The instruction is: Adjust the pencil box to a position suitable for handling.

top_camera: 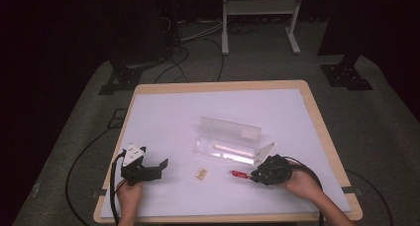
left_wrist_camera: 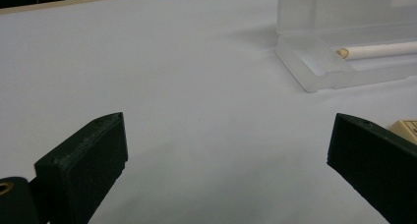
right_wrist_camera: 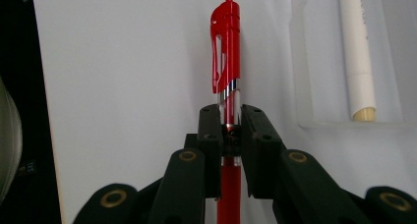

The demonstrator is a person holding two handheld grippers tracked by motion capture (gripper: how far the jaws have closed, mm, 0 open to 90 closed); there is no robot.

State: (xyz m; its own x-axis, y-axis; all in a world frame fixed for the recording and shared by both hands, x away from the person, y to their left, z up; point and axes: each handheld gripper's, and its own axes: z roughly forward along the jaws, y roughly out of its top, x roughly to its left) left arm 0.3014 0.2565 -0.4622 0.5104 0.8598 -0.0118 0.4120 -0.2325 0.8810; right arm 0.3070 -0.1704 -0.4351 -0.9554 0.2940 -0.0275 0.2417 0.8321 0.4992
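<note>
The room around the white-topped wooden table (top_camera: pixel 218 107) is dark, and only the tabletop is lit, from above. Glare washes out the clear plastic case (top_camera: pixel 225 151) in the high view, which is soft and grainy. In the left gripper view the near black jaws blur. The red plastic pen (right_wrist_camera: pixel 226 62) shows sharp, casting a faint shadow.

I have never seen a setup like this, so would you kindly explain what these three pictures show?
A person sits at a white-topped table, holding a hand-operated gripping tool in each hand. One picture looks down from above; the other two come from cameras riding on each tool. The right tool is clamped on a red pen. The left tool is open and holds nothing. On the table lie an open clear plastic case with a white stick inside, and a small tan eraser-like block.
</note>
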